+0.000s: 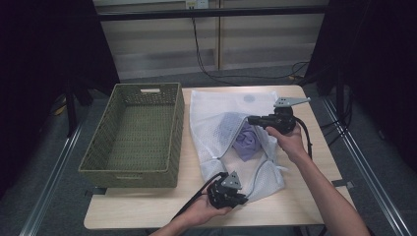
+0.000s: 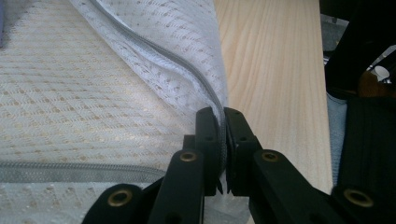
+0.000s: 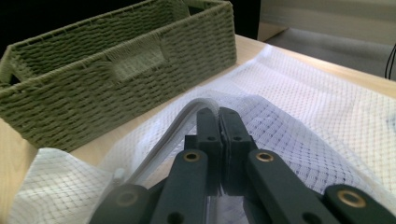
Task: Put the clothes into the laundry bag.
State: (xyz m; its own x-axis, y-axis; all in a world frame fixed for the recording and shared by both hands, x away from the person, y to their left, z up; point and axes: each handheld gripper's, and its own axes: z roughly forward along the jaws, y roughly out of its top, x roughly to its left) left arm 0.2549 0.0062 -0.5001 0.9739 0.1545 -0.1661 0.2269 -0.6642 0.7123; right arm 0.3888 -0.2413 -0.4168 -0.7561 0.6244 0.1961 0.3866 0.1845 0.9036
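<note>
Bench point(image 1: 295, 206): pale wood; bare strip along the near edge and a narrow strip at the right edge.
Basket point(image 1: 133, 132): green woven, empty, left half of the bench; its left side overhangs the bench's left edge.
Mesh bag point(image 1: 216, 123): white, zippered, just right of the basket, mouth lifted open; its near corner lies close to the near edge.
Purple cloth point(image 1: 247, 141): bunched inside the bag, mid-bench.
Left tool point(image 1: 230, 195): near side, jaws closed on the bag's zippered edge point(image 2: 205, 88).
Right tool point(image 1: 255, 119): far right, jaws pinched on the bag's upper mesh rim point(image 3: 261, 112), held off the bench.
</note>
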